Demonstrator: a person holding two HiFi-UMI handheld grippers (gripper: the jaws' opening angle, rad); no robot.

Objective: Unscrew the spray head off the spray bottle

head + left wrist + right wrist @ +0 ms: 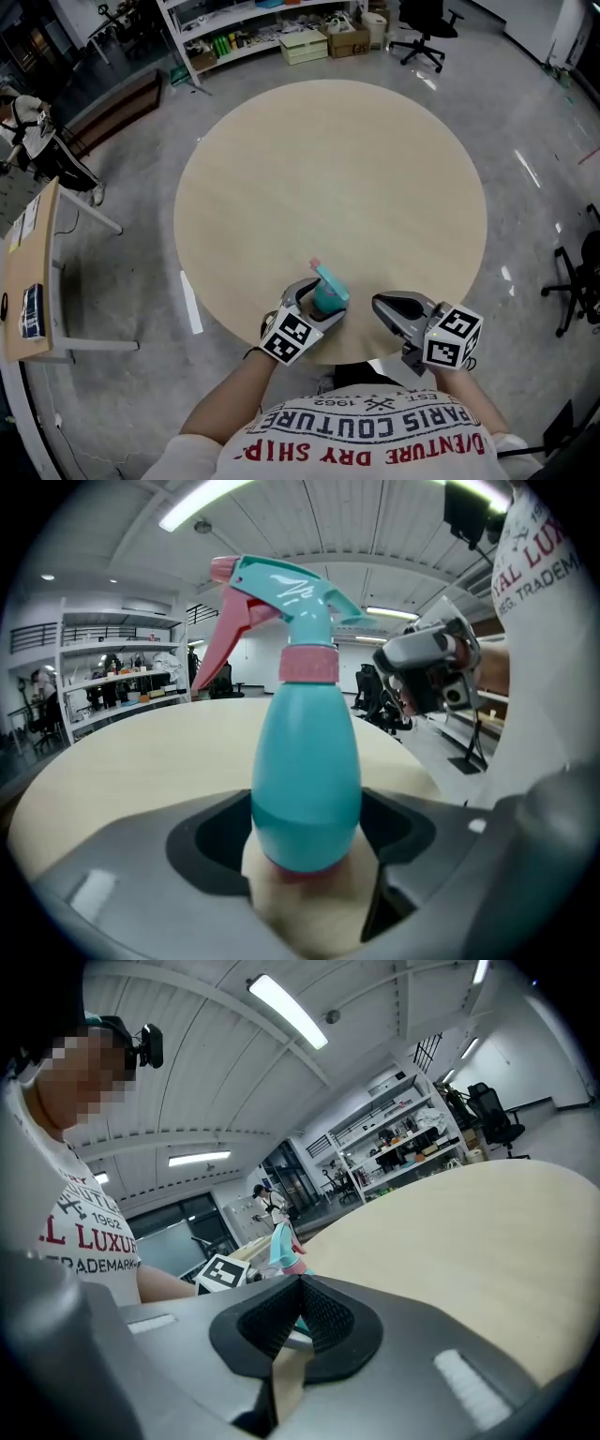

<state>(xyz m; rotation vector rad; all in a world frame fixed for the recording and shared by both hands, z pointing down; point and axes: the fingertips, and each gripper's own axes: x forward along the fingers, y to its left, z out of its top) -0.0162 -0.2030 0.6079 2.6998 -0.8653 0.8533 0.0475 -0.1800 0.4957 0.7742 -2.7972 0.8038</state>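
Spray bottle [328, 292] stands upright at 6 o'clock on the round surface [328, 169], near the edge by the person, long axis vertical. Left gripper [314, 302] has its jaws wide apart, one on each side of the lower body. The pads sit just beside the bottle, and no firm squeeze shows in the left gripper view. Right gripper [380, 305] is pressed shut on nothing, close by at the bottle's 3 o'clock and not touching it. The left hand is nearer, placed to steady the body; the right looks free for the top. Body is smooth teal plastic, egg-shaped, widest low, with a pink foot. A ribbed pink collar [308, 665] joins it to the teal spray head [281, 588]. The pink trigger [217, 639] points toward 11 o'clock in the head view. Surface is matte pale wood. The collar is probably the part to turn, and the slick body may spin unless clamped.
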